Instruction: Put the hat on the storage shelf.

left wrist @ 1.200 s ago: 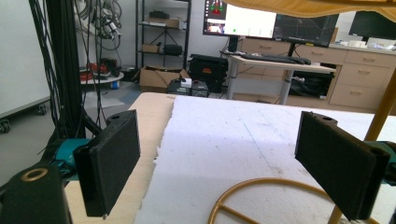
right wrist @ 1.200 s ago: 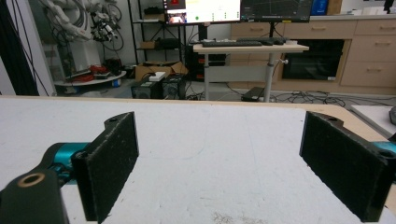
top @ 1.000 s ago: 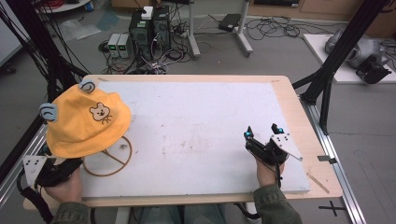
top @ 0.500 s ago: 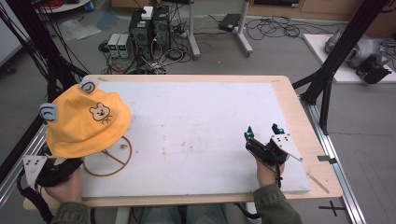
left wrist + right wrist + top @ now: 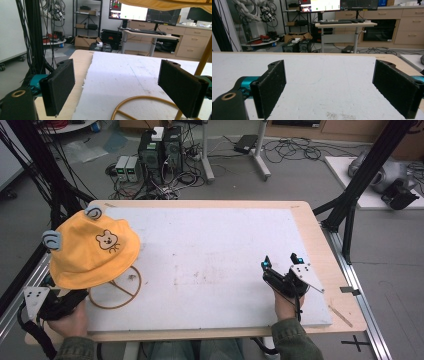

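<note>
Nothing really changed over the last second, honestly. Compared with the two earlier high-view shots, everything sat in the same spots: the yellow bear hat [image 5: 92, 251] was perched on its gold wire stand [image 5: 116, 292] at the left side of the frame, over the left end of the white board [image 5: 215, 265], and both hands were parked along the bottom edge.

The left gripper [image 5: 52, 301] was at the lower left of the high view, tucked just below the hat's brim and beside the stand's ring base. In the left gripper view its jaws stood wide apart with nothing between them; the gold ring [image 5: 140, 106] curved across the bottom middle of that frame, the stand's post ran up the right edge, and the hat's brim [image 5: 170, 4] hung across the top right.

The right gripper [image 5: 281, 270] was at the lower right of the high view, well apart from the hat. Its jaws were also spread wide and empty, with bare white board in front of it.

My read: since nothing had budged, this looked like a pause before the work started. The hat hadn't been touched yet, and the left gripper was the one placed to go for it or the stand.
</note>
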A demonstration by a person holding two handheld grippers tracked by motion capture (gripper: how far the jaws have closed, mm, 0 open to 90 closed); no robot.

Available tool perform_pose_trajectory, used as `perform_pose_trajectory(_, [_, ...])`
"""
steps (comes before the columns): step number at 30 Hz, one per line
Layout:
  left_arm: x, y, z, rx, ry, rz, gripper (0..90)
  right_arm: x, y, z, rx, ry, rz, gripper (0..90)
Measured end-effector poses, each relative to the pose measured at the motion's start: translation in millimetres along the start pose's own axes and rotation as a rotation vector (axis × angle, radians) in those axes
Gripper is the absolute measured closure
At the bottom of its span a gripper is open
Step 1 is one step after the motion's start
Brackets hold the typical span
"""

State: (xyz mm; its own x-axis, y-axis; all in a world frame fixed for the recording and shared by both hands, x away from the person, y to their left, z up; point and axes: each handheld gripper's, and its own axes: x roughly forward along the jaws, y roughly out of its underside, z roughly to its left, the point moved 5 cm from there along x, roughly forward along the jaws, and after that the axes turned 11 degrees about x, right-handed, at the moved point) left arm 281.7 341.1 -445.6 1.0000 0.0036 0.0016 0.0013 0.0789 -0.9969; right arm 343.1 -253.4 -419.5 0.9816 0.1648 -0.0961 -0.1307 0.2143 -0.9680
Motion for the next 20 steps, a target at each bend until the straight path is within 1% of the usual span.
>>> perform_pose_trajectory(3, [0.1,-0.2,-0.7,0.0,0.002,0.0,14.4,-0.2,0.0,0.2,-0.003,-0.003,0.0,11.5])
perform_pose_trajectory(12, [-0.3,0.3,1.0,-0.009,-0.001,0.001,14.4,-1.0,0.1,-0.7,0.009,-0.001,0.005,11.5])
perform_pose_trajectory(20, [-0.5,0.2,-0.1,-0.009,0.003,0.001,14.4,-1.7,-1.3,-1.8,0.013,-0.002,-0.005,11.5])
